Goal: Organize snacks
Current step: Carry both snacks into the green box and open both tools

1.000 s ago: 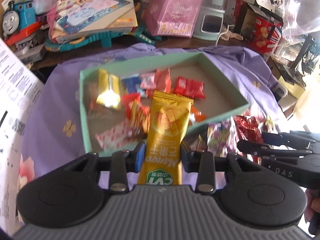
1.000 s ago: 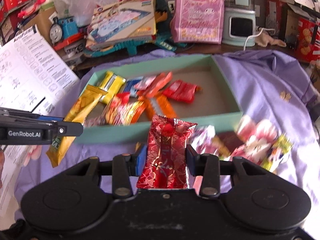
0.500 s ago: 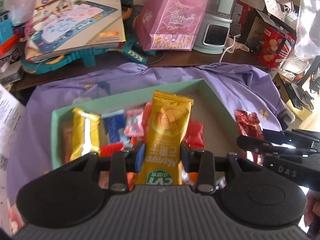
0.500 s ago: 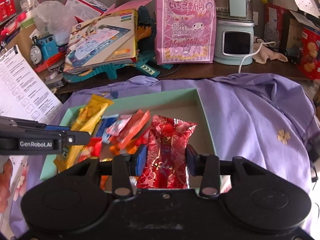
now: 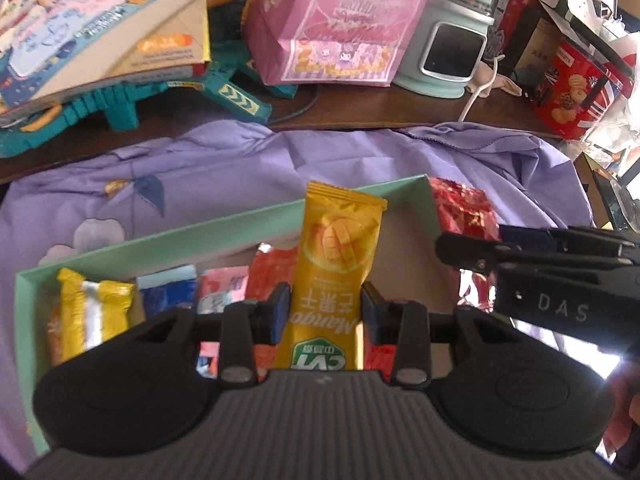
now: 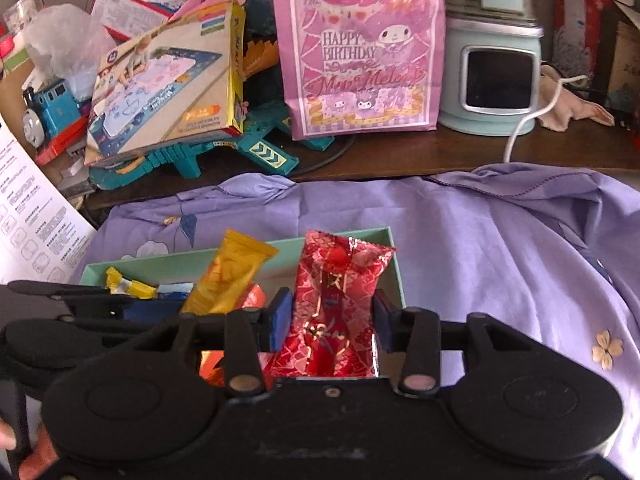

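Left wrist view first: the left gripper (image 5: 322, 312) has a long yellow mango candy pack (image 5: 334, 276) standing up between its two blue pads, and both pads press on the sides of the pack near its lower half, so it's pinched. The pack sticks out past the fingers, over the mint green box (image 5: 132, 248). Down in the box there's a yellow wrapped bar (image 5: 94, 310) at the left end, then a blue packet (image 5: 170, 294), a pink one (image 5: 222, 290) and a red-orange one (image 5: 272, 264), all lying flat. Box sits on a purple flowered cloth (image 5: 224, 168). On the right you can see the right gripper (image 5: 472, 252) poking in from the side with a red foil snack (image 5: 464, 212) in it, by the box's right end.

Right wrist view: that red foil snack (image 6: 334, 304) sits upright in the middle between the jaws, over the right end of the box (image 6: 394, 276). The jaws have just been opening. The left pad looks right against the wrapper, the right pad seems just off it, so I honestly can't tell if it's properly gripped. The left gripper (image 6: 160, 308) comes in from the left with the yellow pack (image 6: 230, 276) angled over the box. Behind the cloth there's a pink birthday bag (image 6: 360, 52), a toy box (image 6: 168, 80) and a blue toy train (image 6: 52, 108).
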Available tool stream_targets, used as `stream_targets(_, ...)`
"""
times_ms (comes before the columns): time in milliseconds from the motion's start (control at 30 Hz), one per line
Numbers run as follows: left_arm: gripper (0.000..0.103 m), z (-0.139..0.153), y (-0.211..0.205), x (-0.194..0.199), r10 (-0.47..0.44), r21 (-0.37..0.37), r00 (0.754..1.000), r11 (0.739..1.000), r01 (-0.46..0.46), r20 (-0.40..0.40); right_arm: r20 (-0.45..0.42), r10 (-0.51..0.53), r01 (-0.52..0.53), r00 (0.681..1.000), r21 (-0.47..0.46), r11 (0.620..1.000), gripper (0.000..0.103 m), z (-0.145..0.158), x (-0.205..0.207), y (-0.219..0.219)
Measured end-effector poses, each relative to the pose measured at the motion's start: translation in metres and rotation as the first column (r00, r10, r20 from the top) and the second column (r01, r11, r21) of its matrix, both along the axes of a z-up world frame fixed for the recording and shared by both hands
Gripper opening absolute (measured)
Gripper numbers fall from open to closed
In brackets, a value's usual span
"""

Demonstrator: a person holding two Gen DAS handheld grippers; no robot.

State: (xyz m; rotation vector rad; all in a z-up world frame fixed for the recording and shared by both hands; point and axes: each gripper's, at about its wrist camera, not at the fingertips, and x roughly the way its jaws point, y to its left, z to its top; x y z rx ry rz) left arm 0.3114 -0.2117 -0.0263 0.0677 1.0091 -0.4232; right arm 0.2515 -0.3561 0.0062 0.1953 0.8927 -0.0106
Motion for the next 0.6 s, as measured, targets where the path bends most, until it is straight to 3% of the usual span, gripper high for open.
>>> stream_targets(33, 0.041, -0.003, -0.002, 0.002, -0.002, -0.002, 1.000, 1.000, 0.002, -0.001, 0.006, 0.002, -0.002, 1.000, 0.000, 1.000, 0.056, -0.002, 0.004, -0.001)
stream_targets(67, 0.051, -0.004, -0.003, 0.002, 0.001, 0.000, 1.000, 1.000, -0.001, 0.003, 0.011, 0.000, 0.000, 1.000, 0.004, 1.000, 0.067, -0.002, 0.007, -0.003)
stream_targets(167, 0.078, -0.006, -0.005, 0.001, 0.014, 0.016, 1.000, 1.000, -0.014, 0.024, 0.050, -0.037, 0.038, 0.998, -0.010, 0.999, 0.083, 0.001, 0.005, -0.005)
stream_targets(233, 0.082, -0.006, -0.006, -0.001, 0.014, 0.029, 0.999, 0.999, -0.015, 0.031, 0.059, -0.046, 0.047, 0.997, -0.009, 0.999, 0.084, 0.003, 0.001, -0.006)
stream_targets(367, 0.091, -0.001, -0.003, -0.009, 0.016, 0.045, 0.999, 0.999, -0.018, 0.039, 0.069, -0.057, 0.059, 0.996, -0.025, 0.998, 0.099, 0.008, -0.013, -0.004)
stream_targets(600, 0.097, 0.016, 0.002, -0.036, 0.010, 0.059, 0.998, 0.998, -0.013, 0.054, 0.079, -0.052, 0.055, 0.996, -0.043, 0.998, 0.100, 0.023, -0.045, 0.006)
